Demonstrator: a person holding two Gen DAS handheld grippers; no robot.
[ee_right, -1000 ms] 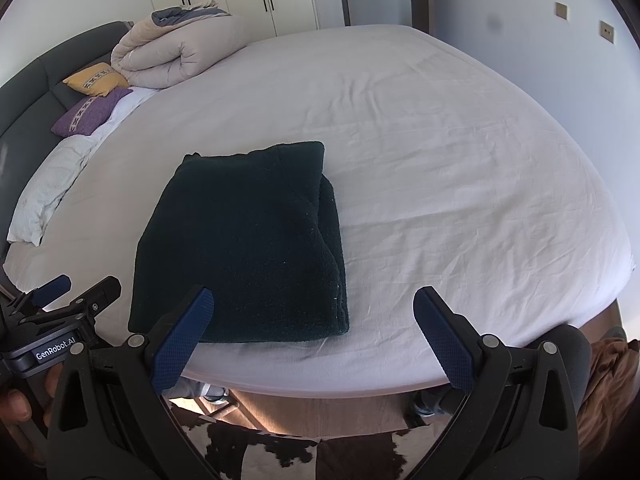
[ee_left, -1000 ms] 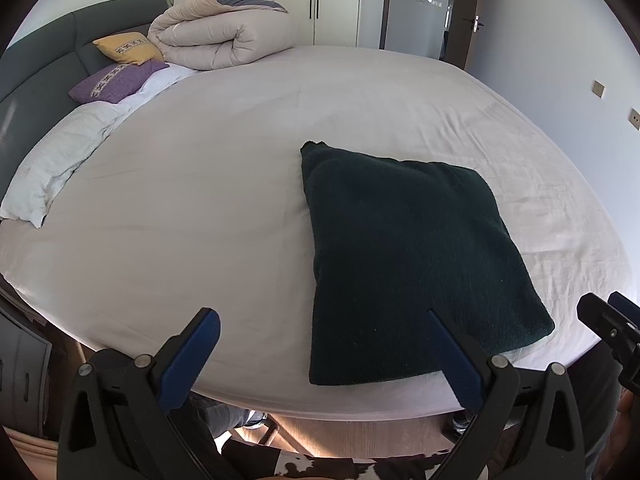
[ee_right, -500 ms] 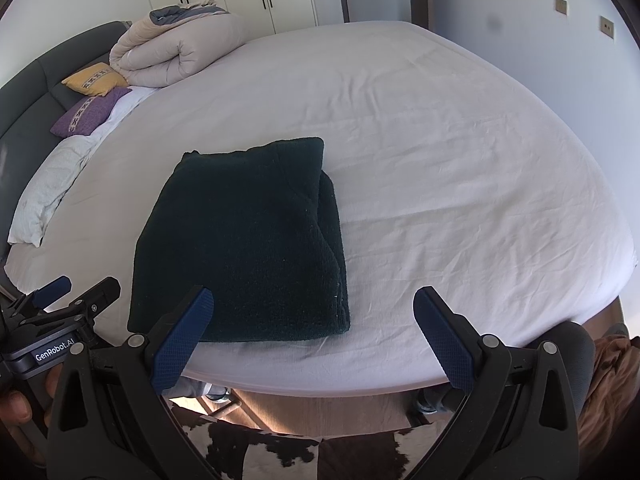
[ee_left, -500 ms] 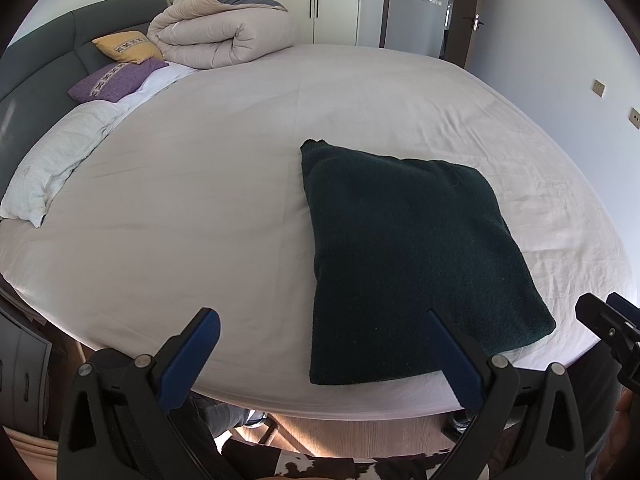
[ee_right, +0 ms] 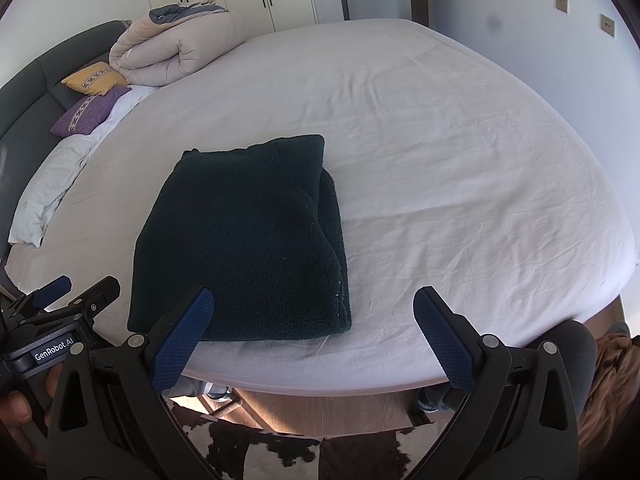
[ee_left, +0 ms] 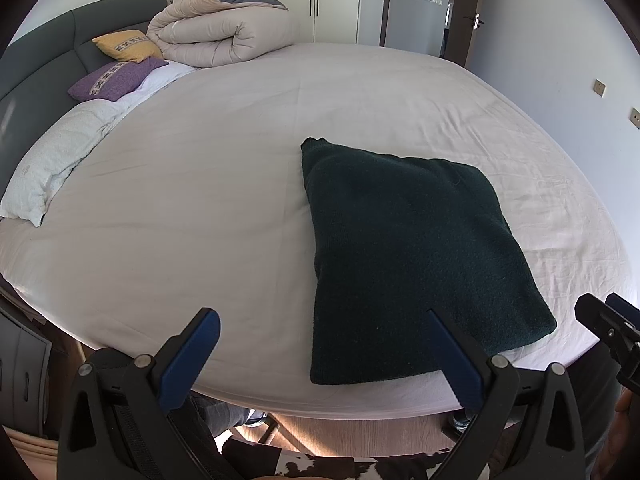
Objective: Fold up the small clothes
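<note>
A dark green knitted garment [ee_left: 412,256] lies folded into a thick rectangle on the white sheet of the bed [ee_left: 208,184], close to the bed's foot edge, the edge nearest both cameras. Its layers are stacked; in the right wrist view the folded garment [ee_right: 248,240] shows a doubled edge along its right side, where an upper layer overlaps a lower one.

The left hand-held gripper [ee_left: 320,354] hangs off the foot edge of the bed, its jaws spread wide and holding nothing; its right blue pad stands in front of the garment's near left corner, though whether it touches the cloth cannot be told. The right hand-held gripper [ee_right: 312,338] is likewise spread wide and empty, just off the same edge, with its left blue pad in front of the garment's near edge and its right pad over bare sheet to the garment's right.

Well beyond the garment, at the head of the bed, a rolled beige duvet [ee_left: 220,32] rests beside a yellow cushion [ee_left: 128,45] and a purple cushion [ee_left: 116,80], and a white pillow [ee_left: 52,160] lies below them against the grey headboard [ee_left: 36,56]. Under the foot edge, a cowhide rug [ee_right: 256,440] covers the floor.
</note>
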